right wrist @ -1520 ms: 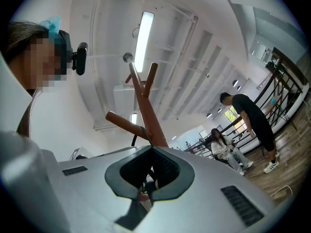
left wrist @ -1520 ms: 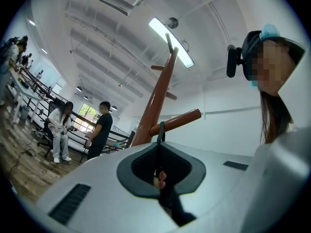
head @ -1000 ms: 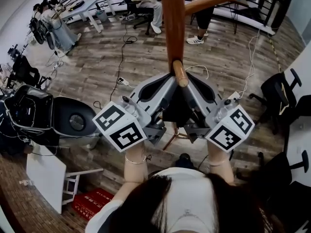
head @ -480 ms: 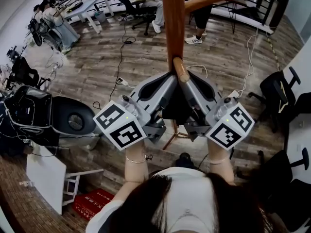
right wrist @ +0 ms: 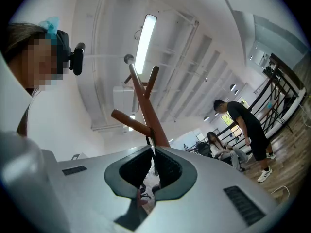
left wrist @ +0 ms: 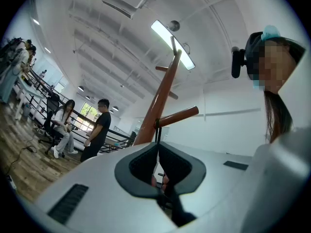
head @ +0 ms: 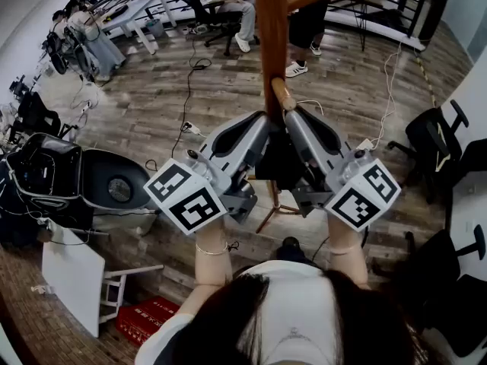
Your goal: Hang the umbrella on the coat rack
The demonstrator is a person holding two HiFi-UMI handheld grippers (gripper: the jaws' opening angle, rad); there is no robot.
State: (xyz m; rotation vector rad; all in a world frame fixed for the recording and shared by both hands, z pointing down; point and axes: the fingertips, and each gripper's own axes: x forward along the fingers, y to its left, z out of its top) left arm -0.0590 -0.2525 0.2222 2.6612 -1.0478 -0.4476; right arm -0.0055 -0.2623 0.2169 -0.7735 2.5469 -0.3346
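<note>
Forearms [head: 211, 258] raised, both tools tilted up and inward. Left gripper [head: 266, 119] and right gripper [head: 293, 114] meet tip to tip under the coat rack [head: 272, 36] peg [head: 283, 99]. Each pair of jaws is pinched on the thin black strap [left wrist: 157, 132] looped over the peg. Umbrella [head: 278, 166] hangs dark between the two tools.

Left gripper [left wrist: 158, 144], right gripper [right wrist: 152, 149] raised together, both clamped
</note>
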